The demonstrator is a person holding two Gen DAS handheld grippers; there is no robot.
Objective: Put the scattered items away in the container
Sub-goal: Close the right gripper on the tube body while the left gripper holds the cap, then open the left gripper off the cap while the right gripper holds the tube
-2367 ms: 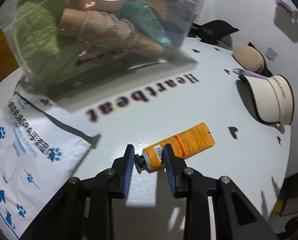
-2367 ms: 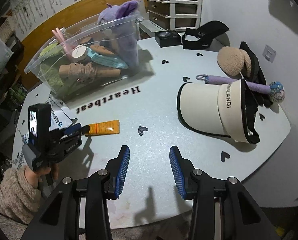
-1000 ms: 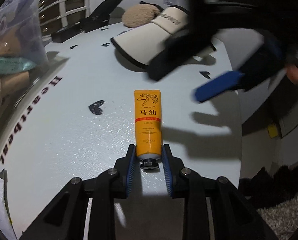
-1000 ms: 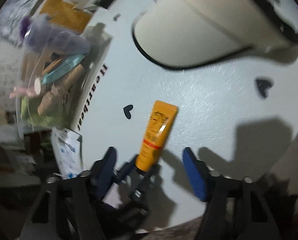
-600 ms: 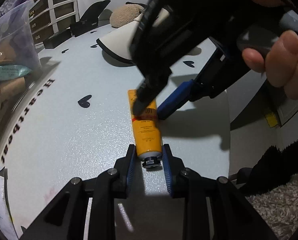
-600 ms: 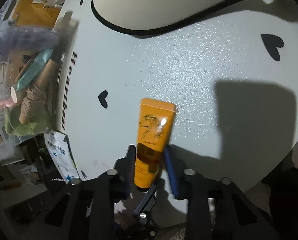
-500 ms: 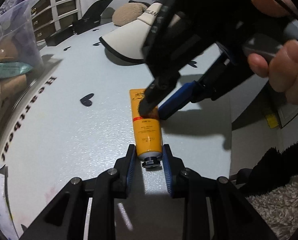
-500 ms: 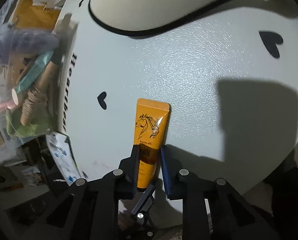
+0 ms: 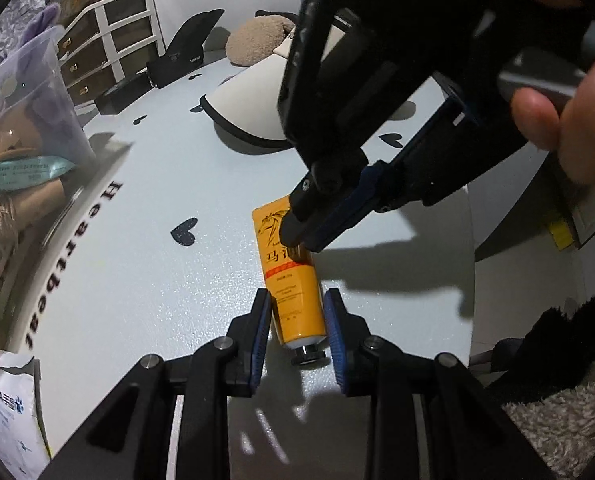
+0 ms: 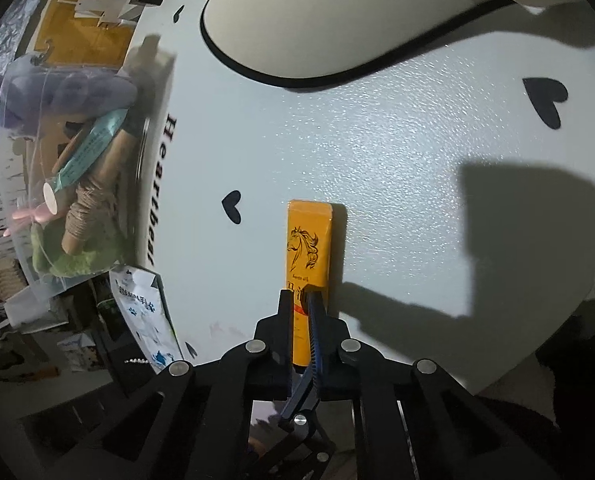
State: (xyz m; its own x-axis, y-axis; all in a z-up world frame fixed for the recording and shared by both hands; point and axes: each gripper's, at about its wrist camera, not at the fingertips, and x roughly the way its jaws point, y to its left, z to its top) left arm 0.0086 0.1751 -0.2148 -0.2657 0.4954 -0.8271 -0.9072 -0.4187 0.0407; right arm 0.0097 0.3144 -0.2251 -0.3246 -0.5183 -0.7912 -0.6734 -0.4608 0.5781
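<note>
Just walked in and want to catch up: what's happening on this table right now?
A person with a gripper in each hand is handling one orange tube lying on the white table. The left gripper brackets its cap end, while the right gripper has closed on the tube's middle from above. The clear container, already holding several items, sits off to the side. A cream visor is on the table too.
</note>
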